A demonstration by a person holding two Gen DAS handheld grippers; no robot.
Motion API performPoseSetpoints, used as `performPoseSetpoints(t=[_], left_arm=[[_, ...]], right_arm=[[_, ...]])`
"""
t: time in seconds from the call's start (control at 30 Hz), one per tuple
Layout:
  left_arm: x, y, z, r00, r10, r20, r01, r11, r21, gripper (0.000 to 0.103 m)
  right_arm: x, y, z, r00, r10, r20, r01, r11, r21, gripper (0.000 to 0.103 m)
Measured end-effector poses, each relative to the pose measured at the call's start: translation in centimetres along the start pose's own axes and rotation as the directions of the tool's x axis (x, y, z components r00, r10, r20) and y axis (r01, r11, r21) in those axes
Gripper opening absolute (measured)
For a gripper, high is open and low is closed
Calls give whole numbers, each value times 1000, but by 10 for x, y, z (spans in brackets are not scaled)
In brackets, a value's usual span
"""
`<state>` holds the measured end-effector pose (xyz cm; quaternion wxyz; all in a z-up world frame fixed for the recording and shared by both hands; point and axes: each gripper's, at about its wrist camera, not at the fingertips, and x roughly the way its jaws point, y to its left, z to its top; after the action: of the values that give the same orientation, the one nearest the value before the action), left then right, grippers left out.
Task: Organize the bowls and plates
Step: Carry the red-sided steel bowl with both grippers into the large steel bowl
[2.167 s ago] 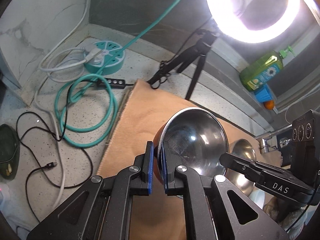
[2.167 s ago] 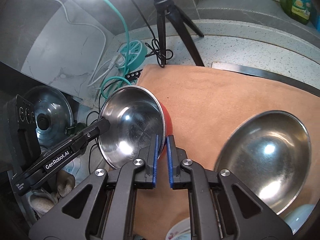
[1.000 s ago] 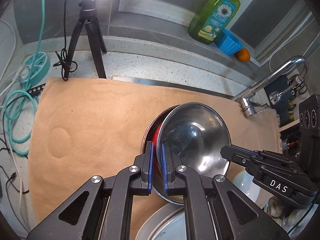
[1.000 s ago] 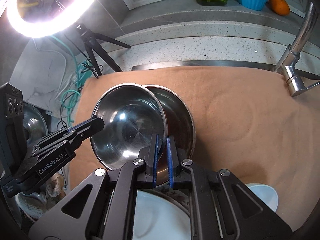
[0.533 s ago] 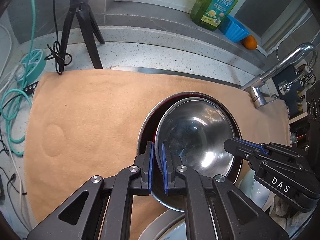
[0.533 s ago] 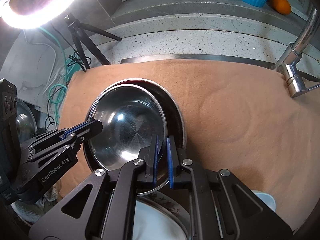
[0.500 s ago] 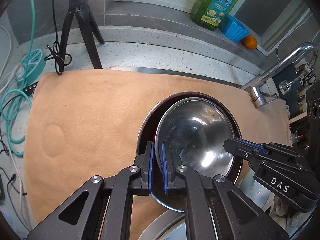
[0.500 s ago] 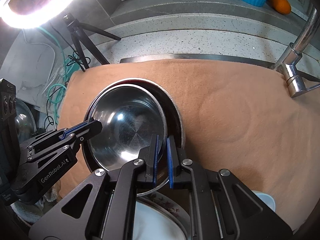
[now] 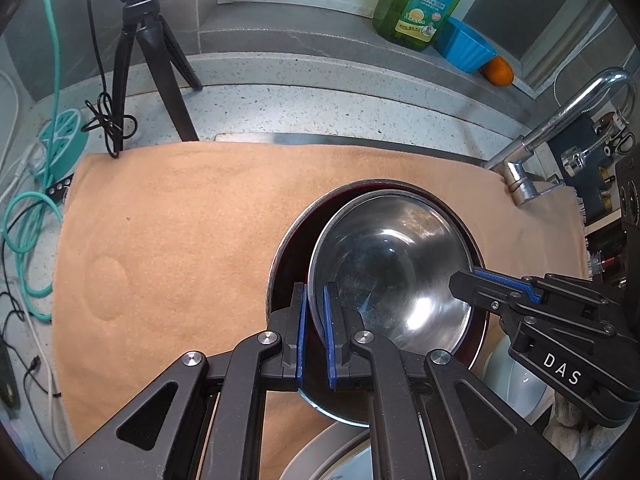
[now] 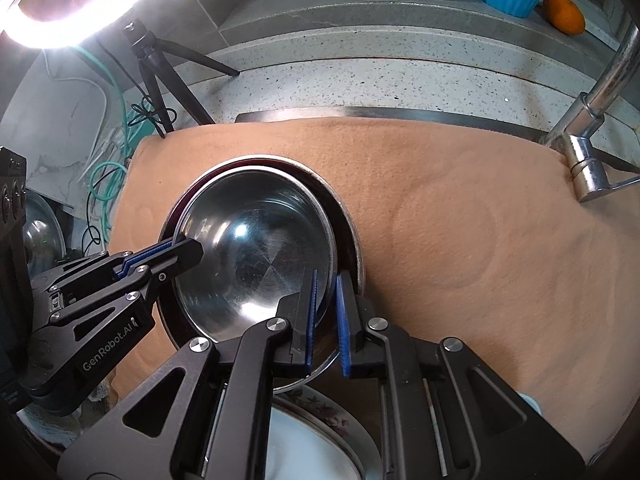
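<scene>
Inner bowl: a steel bowl (image 9: pixel 394 276) sat nested inside a larger steel bowl (image 9: pixel 286 256) with a dark red outer wall, slightly off-centre toward the right in the left wrist view.
Outer bowl: rested on the tan cloth (image 9: pixel 168 240) spread over the speckled tabletop (image 9: pixel 320 108).
Left gripper (image 9: pixel 315 336): fingers pinched the near-left rim of the inner bowl, one blue pad inside, one outside.
Right gripper (image 10: pixel 325 322): fingers straddled the opposite rim of the inner bowl; jaws had just been opening slightly, a thin gap visible at the outer pad, so the grip looked slack.
Plates: a white plate (image 10: pixel 316 436) with a floral edge lay just below the bowls, partly hidden by the grippers.
Background: tripod (image 9: pixel 140 52), green soap bottle (image 9: pixel 424 0), blue cup (image 9: pixel 464 46), orange fruit (image 9: pixel 498 72), faucet (image 9: pixel 560 120), teal cable (image 9: pixel 24 240).
</scene>
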<state>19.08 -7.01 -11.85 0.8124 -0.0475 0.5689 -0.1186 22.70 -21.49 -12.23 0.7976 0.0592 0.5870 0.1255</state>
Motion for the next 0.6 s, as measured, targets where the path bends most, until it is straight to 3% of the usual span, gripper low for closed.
performPoseSetpoints(t=[0.6], left_arm=[[-6, 5, 0, 1000, -13, 3, 13, 1000, -15, 8]], right_arm=[[-1, 2, -1, 1000, 7, -5, -7, 1000, -13, 17]])
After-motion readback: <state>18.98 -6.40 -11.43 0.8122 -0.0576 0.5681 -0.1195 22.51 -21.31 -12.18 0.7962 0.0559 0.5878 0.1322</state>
